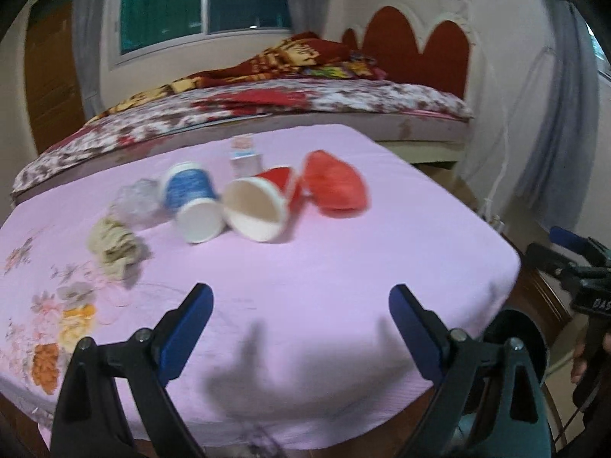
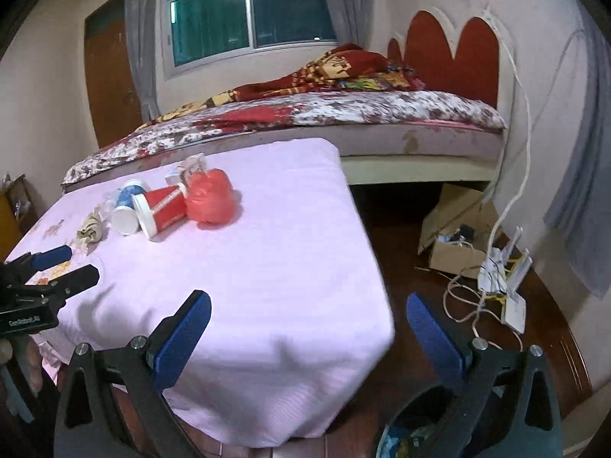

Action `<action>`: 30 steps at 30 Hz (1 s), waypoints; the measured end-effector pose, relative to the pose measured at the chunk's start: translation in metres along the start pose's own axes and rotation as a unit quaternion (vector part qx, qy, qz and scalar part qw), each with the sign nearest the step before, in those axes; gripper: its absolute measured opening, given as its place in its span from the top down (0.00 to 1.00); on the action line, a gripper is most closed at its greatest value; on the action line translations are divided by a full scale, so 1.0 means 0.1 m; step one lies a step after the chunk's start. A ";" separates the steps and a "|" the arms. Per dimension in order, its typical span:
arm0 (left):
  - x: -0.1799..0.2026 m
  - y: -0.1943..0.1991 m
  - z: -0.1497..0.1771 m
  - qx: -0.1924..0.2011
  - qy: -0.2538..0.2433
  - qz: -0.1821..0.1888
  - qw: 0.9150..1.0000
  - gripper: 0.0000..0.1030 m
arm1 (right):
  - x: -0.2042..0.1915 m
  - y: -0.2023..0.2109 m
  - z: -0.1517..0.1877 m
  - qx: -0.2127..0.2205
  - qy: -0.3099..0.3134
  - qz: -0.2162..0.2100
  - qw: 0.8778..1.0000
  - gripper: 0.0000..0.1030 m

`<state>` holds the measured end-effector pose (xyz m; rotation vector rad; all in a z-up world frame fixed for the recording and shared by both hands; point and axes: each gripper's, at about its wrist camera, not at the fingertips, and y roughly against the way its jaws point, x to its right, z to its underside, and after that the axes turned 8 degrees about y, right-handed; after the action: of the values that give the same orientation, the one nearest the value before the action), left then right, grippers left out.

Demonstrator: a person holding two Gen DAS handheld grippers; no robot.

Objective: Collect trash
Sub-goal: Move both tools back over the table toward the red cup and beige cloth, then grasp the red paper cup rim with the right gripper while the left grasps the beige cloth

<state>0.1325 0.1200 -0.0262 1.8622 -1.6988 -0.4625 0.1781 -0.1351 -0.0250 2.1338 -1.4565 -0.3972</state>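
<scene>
Done: nothing, I judge; red cup [image 1: 263, 206], blue cup [image 1: 193, 206], red bag [image 1: 334, 183] lie on bench [image 1: 305, 286].
Claws: left claw [image 1: 301, 305], right claw [image 2: 309, 313] both spread, empty.

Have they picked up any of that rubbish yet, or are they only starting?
Seemingly just starting. Both the left claw and right claw are open and empty. The red cup, blue cup, red bag and crumpled paper all remain on the pink cloth.

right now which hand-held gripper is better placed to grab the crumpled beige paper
Left, probably. The crumpled beige paper lies nearest the left hand-held gripper, which is open over the cloth; the right hand-held gripper hangs off the table's far corner.
</scene>
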 end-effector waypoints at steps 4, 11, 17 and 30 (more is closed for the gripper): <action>-0.24 -0.03 -0.03 0.002 0.013 -0.018 1.000 0.10 | -0.15 -0.11 -0.17 0.006 0.003 -0.015 1.000 0.00; -0.70 -0.08 -0.11 0.005 0.043 -0.059 0.997 0.12 | -0.54 -0.41 -0.43 0.008 0.022 -0.054 0.998 0.00; -1.17 -0.12 -0.16 0.005 0.083 -0.096 0.992 0.12 | -1.06 -0.68 -0.65 0.009 0.053 -0.092 0.994 0.01; -1.71 -0.43 -0.35 -0.003 0.121 -0.121 0.985 0.12 | -1.81 -1.49 -0.91 -0.053 0.075 -0.132 0.987 0.27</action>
<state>0.1646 0.2961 -0.0463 2.0395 -1.3183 -0.3200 0.2713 0.0979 -0.0444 2.2240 -1.0496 -0.3921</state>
